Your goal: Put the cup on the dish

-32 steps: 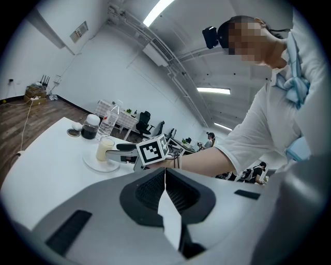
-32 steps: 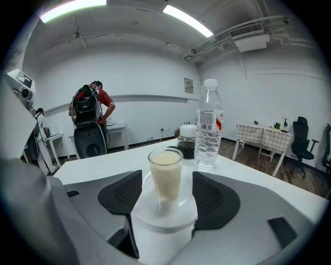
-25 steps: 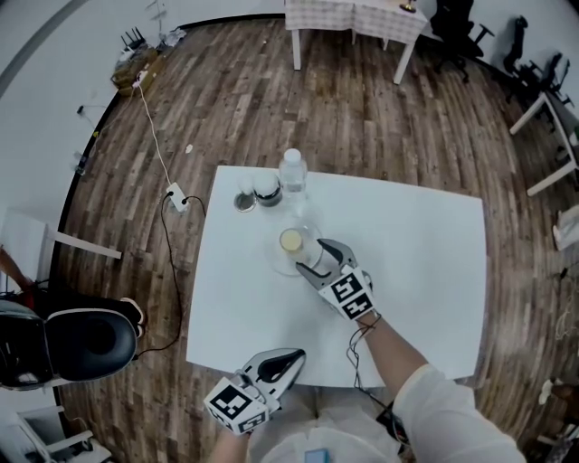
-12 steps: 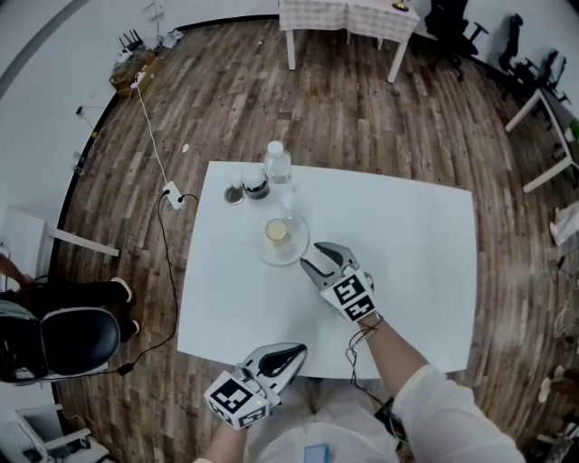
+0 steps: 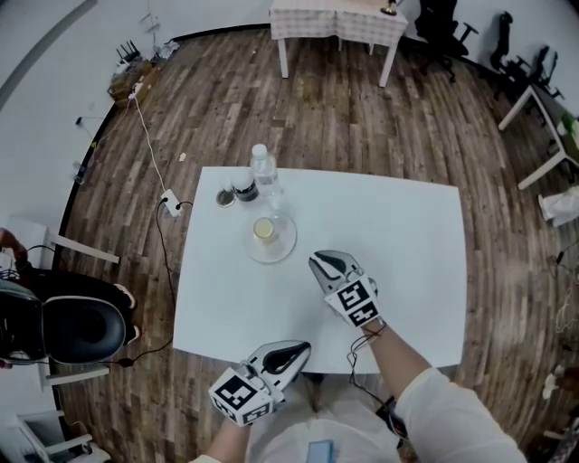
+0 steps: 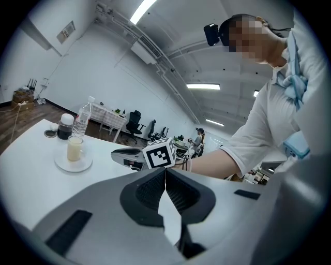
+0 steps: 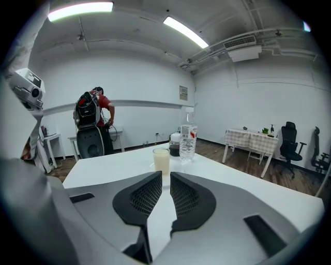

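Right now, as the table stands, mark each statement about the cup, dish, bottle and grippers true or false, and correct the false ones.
1. The cup stands on the dish. True.
2. The right gripper holds the cup. False: its jaws, which have just been closing, are empty and clear of the cup.
3. The bottle lies on its side. False: it stands upright beyond the dish.
4. The left gripper is near the table's front edge. True.

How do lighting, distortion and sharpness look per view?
Head view: heavy fisheye curves the floor and table edges; light even. Left gripper view: ceiling strips glare, corners vignette dark. Right gripper view: cup sharp, ceiling lights blown out.
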Demonstrator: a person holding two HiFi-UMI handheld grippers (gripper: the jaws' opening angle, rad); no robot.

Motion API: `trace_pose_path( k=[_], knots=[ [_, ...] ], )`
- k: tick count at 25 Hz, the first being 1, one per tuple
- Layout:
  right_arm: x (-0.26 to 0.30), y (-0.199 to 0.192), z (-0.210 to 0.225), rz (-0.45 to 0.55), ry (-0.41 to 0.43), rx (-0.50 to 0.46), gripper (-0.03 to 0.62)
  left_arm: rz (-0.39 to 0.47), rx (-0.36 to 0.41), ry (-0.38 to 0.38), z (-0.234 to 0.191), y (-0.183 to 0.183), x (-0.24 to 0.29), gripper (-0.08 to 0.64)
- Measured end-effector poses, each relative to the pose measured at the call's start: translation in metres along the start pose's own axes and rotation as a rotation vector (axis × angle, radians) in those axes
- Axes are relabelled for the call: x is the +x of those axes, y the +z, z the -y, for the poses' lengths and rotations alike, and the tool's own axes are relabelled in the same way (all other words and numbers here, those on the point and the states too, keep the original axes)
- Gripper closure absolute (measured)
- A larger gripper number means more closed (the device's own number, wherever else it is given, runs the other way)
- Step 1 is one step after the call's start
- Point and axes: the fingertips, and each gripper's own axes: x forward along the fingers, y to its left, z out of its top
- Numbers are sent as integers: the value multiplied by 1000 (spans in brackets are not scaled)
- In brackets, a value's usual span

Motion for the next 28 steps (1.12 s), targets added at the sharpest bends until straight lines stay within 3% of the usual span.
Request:
trace_pose_path(
  k=[14,28],
  knots=[
    [-77,1,3,38,-48,49,548,2,42,-14,21,9,20,558],
    [-161,26,3,138,-94,70,552,17,93,-26,12,32,53,558]
  ],
)
